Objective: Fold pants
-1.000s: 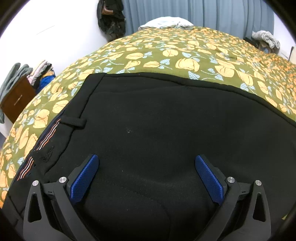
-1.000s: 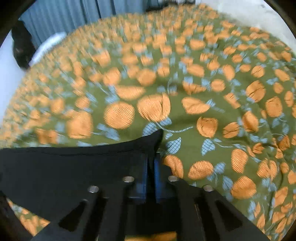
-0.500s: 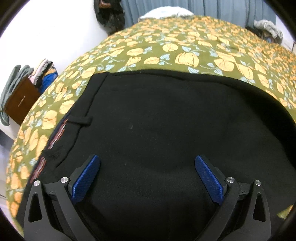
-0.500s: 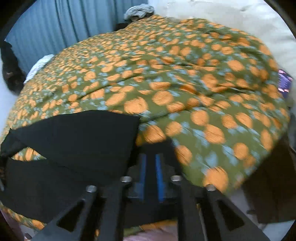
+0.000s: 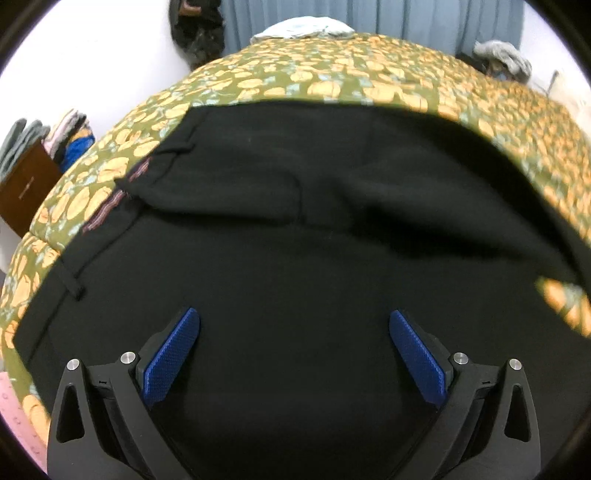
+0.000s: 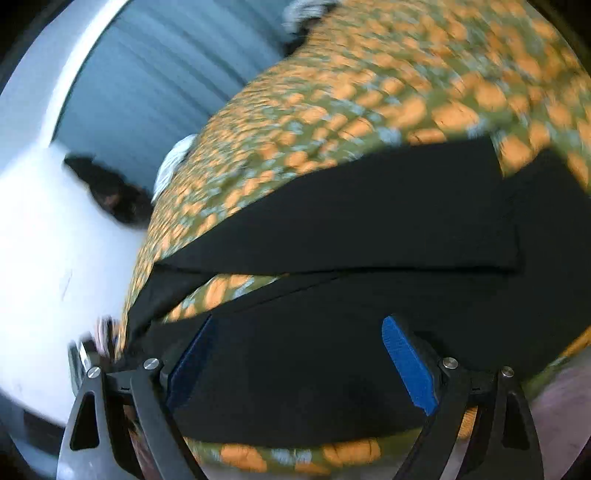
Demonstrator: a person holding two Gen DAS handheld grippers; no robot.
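Observation:
Black pants [image 5: 295,229] lie spread on a bed with an olive and orange floral cover [image 5: 332,74]. The waistband with belt loops and a striped inner lining [image 5: 122,192] is at the left. My left gripper [image 5: 293,328] is open just above the pants, holding nothing. In the right wrist view the two legs [image 6: 369,221] lie apart, with a strip of bed cover [image 6: 221,288] between them. My right gripper [image 6: 295,339] is open over the nearer leg, empty. That view is blurred.
A brown cabinet with stacked clothes [image 5: 33,155] stands left of the bed. A dark bag [image 5: 199,33] hangs on the white wall. Blue curtains [image 5: 406,18], a pale pillow [image 5: 303,29] and a grey garment [image 5: 502,59] are at the far side.
My right gripper has opened and let go of the pant leg, then swung round over the legs. My left gripper has pulled back, so more waistband shows, and a fold has formed.

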